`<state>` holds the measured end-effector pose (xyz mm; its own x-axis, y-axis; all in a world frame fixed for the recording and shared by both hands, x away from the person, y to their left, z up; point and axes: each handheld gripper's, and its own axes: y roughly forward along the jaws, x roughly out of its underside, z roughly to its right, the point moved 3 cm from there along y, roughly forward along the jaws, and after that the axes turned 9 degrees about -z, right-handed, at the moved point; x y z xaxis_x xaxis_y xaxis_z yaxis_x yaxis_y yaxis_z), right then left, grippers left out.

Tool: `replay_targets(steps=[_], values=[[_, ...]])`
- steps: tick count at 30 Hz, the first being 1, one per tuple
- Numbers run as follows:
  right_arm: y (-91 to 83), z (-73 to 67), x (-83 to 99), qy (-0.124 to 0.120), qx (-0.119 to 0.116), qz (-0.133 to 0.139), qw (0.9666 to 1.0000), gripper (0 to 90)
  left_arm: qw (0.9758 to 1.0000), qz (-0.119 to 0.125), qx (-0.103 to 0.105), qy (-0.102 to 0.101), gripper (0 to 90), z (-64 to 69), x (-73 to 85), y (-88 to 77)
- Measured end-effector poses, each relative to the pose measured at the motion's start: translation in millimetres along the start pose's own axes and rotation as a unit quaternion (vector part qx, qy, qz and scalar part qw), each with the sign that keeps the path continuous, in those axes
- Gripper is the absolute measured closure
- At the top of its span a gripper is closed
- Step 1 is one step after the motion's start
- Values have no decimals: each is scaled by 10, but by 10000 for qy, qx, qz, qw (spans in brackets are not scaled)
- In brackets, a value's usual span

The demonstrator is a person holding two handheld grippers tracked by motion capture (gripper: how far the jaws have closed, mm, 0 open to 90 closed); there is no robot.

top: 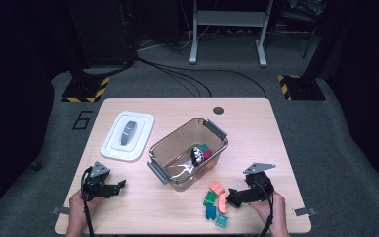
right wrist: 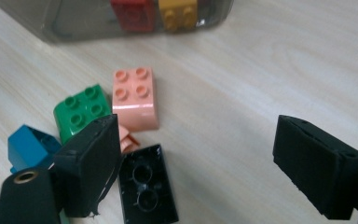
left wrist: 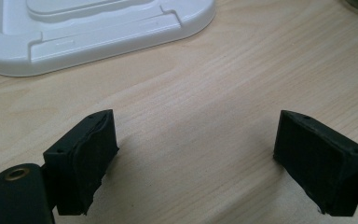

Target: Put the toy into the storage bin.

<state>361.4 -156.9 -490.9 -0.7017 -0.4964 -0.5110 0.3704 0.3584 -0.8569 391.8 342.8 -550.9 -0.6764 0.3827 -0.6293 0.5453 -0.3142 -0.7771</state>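
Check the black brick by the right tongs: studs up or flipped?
Flipped: the black brick lies with its hollow underside and round tubes facing up, between the open right tongs.

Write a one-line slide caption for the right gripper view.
Open right claw above a black brick, beside pink, green and blue bricks.

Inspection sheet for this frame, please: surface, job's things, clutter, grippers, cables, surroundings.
Surface: light wooden table, bare between the items.
Job's things: clear bin with a few bricks inside; loose bricks at its near right, among them a pink brick, a green brick and a black brick lying underside up.
Clutter: white lid left of the bin.
Grippers: left gripper open over bare wood; right gripper open beside the black brick.
Cables: several on the floor beyond the table.
Surroundings: dark room, grey carpet, hazard-striped stand bases.
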Motion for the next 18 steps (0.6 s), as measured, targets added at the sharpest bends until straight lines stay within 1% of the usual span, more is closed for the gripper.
replay_targets(steps=[1,3,4,5,6,7,11,12,14,15,18], values=[[25,-18,17,64,-19,13,10000,150,10000,2,0,-4,129,1,0,0],[57,-50,59,29,-96,-60,9999,192,10000,0,0,-2,129,0,0,0],[71,-63,76,-25,-104,-107,9999,229,10000,0,0,1,129,0,0,0],[92,-82,88,-38,-88,-95,9999,263,10000,-2,1,1,129,0,0,0],[101,-99,103,-98,-113,-188,9997,284,10000,-2,1,1,129,0,0,0],[117,-119,108,-127,-117,-217,9996,317,10000,5,4,-21,128,3,1,1],[154,-184,113,-235,-176,-420,9987,471,10000,4,4,-20,129,3,1,1],[156,-198,110,-284,-243,-447,9983,488,10000,5,4,-20,129,3,1,1],[164,-215,102,-330,-219,-526,9978,501,10000,6,4,-21,129,3,1,1],[165,-222,101,-362,-245,-570,9974,512,10000,4,4,-20,129,3,1,1],[187,-221,100,-340,-234,-692,9967,547,10000,5,5,-21,129,3,1,1]])
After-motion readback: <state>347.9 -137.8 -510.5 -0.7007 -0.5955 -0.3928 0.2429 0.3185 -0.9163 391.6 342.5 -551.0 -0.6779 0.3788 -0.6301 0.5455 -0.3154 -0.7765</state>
